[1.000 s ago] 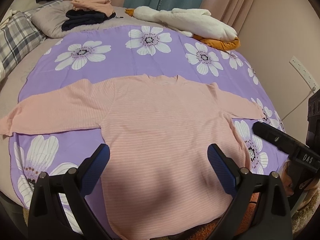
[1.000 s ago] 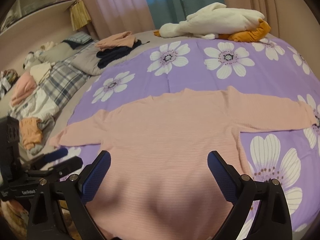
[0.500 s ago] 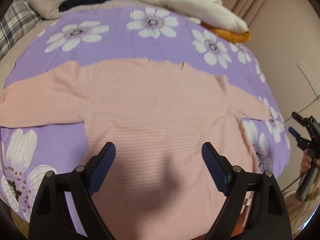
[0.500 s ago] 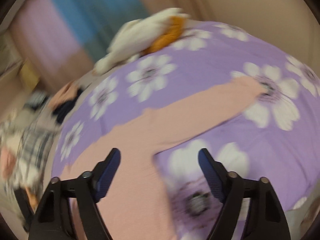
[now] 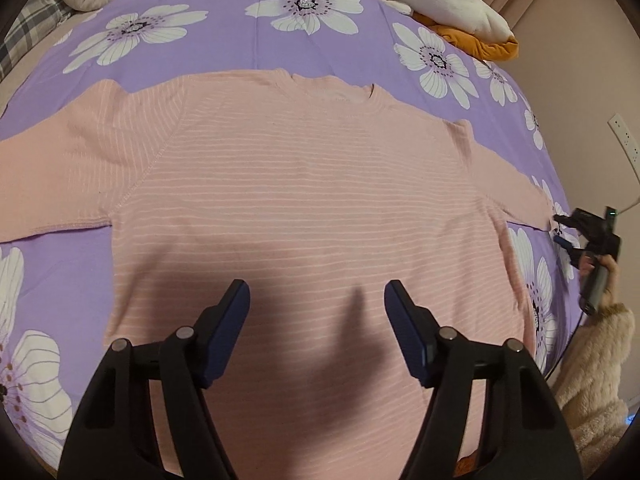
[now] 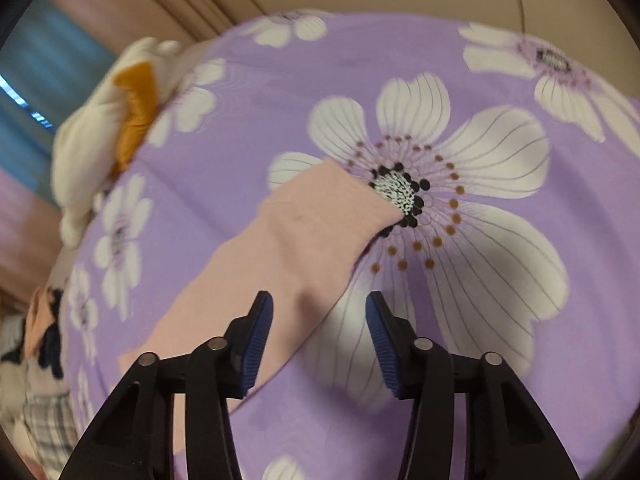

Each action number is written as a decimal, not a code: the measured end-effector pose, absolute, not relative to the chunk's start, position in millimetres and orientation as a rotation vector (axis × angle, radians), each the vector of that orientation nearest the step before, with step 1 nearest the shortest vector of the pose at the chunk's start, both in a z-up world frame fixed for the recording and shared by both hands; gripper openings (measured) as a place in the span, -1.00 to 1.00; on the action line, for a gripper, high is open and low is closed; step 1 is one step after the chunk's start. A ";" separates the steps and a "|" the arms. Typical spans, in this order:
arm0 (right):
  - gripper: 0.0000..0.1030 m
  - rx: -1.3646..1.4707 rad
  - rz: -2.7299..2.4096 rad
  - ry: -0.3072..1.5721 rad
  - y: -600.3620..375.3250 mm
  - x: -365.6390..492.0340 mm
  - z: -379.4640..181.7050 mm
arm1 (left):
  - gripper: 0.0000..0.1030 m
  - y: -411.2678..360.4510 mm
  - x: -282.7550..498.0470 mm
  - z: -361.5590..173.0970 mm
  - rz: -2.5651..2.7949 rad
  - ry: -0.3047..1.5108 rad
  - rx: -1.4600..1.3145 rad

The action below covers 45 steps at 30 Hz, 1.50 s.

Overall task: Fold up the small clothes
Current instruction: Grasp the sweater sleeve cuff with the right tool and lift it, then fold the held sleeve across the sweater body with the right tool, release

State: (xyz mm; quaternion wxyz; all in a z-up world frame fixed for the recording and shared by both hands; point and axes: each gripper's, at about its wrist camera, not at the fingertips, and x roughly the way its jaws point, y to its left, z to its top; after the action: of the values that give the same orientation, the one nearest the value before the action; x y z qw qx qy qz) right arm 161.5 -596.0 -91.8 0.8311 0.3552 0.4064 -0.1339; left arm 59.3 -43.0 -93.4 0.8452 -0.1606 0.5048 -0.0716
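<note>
Flat ribbed pink sweater (image 5: 312, 200) on floral purple sheet (image 5: 240, 20); both grippers' jaws spread.

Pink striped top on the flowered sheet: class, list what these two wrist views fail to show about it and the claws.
- Pink striped top: its hem is hidden behind the left claw in the left wrist view; the left sleeve runs off the frame edge.
- Right sleeve cuff: the right wrist view is motion-blurred, so its stripes are unreadable.
- Right claw: small at the left view's edge; contact with the cuff unclear.
</note>
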 end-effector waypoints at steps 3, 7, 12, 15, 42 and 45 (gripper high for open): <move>-0.43 0.781 -0.300 0.850 -597.8 171.1 -101.1 | 0.32 -42.8 62.4 -95.1 -0.152 1.057 -0.341; -0.93 0.806 -0.336 0.791 -603.2 168.8 -94.3 | 0.30 -37.6 64.6 -96.3 -0.140 1.052 -0.352; -0.93 0.693 -0.378 0.655 -607.0 155.9 -52.7 | 0.30 -27.8 66.0 -99.7 -0.123 1.056 -0.372; -0.93 0.664 -0.403 0.691 -609.0 165.6 -52.7 | 0.30 -21.5 64.5 -101.2 -0.116 1.059 -0.396; -0.93 0.088 0.309 0.569 -284.2 157.8 69.3 | 0.30 34.8 23.7 -68.1 -0.040 0.926 -0.468; -0.93 0.054 0.380 0.606 -250.5 154.3 55.5 | 0.30 38.6 19.5 -66.0 -0.033 0.919 -0.466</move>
State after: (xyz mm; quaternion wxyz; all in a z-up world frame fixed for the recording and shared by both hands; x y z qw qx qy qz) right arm 154.3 -250.5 55.5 0.9364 0.0264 0.2965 0.1857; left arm 19.5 38.6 -66.0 0.8702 -0.2228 0.4392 -0.0159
